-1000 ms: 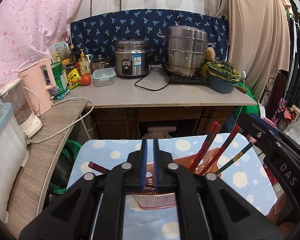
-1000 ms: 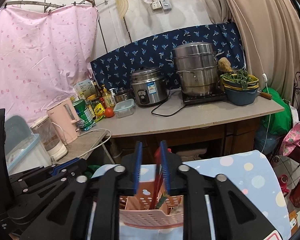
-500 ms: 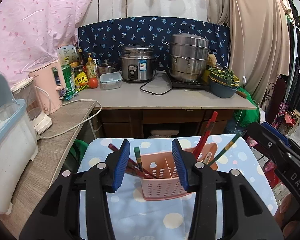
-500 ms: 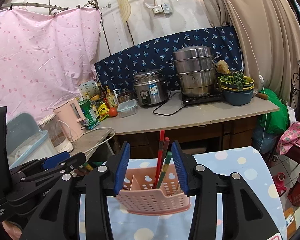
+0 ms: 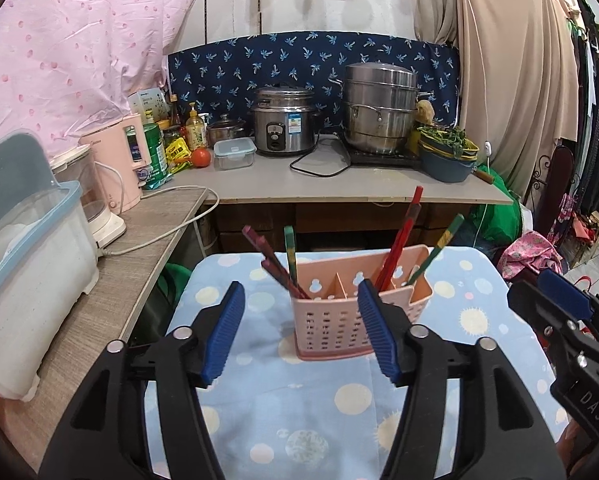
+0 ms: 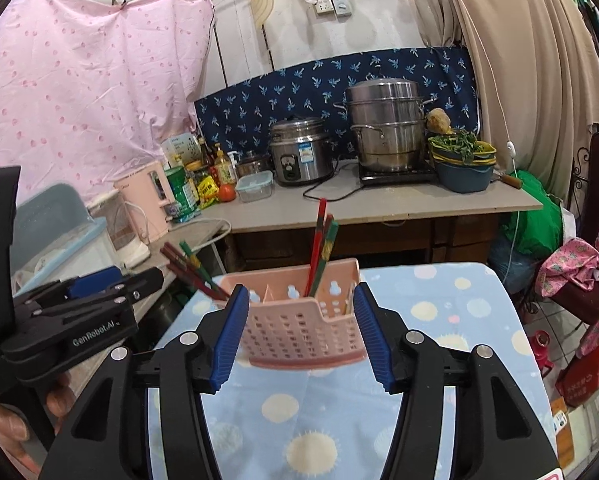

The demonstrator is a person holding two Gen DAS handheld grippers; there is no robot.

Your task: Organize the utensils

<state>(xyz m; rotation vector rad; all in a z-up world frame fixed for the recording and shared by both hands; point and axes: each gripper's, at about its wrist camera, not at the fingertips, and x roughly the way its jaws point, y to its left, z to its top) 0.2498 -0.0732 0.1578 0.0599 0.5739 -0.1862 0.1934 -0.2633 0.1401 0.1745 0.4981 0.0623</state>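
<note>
nearest to me, my left gripper (image 5: 299,332) has its blue pads (image 5: 223,330) apart and opening, with nothing pressed between them; the pink holder stands just beyond, overlapped by the right pad. my right gripper (image 6: 297,330) is likewise opening, its pads on either side of the holder's near wall without pressing on it. part of a hand (image 6: 11,420) shows at the lower left of the right wrist view, cut off by the frame.

the pink perforated utensil holder (image 5: 339,320) stands upright on the small table's blue spotted cloth (image 5: 319,420). it is divided into compartments: red and green chopsticks (image 5: 277,266) lean out to the left from the left one, and more red and green chopsticks (image 5: 403,240) lean to the right from the right one. the middle section looks empty, though i cannot see its bottom.

to the left, a wood-grain counter (image 5: 119,280) carries a lidded white bin (image 5: 27,280) and a pink kettle (image 5: 119,164). beyond, a grey worktop (image 5: 359,188) holds a clear food box (image 5: 234,153), a rice cooker (image 5: 285,126), a stacked steel steamer (image 5: 381,106) and a blue basin with greens (image 5: 447,156). a pink sheet (image 5: 59,40) and a navy patterned cloth (image 5: 299,60) cover the wall. the small bottles and packets by the kettle are too small to read.
</note>
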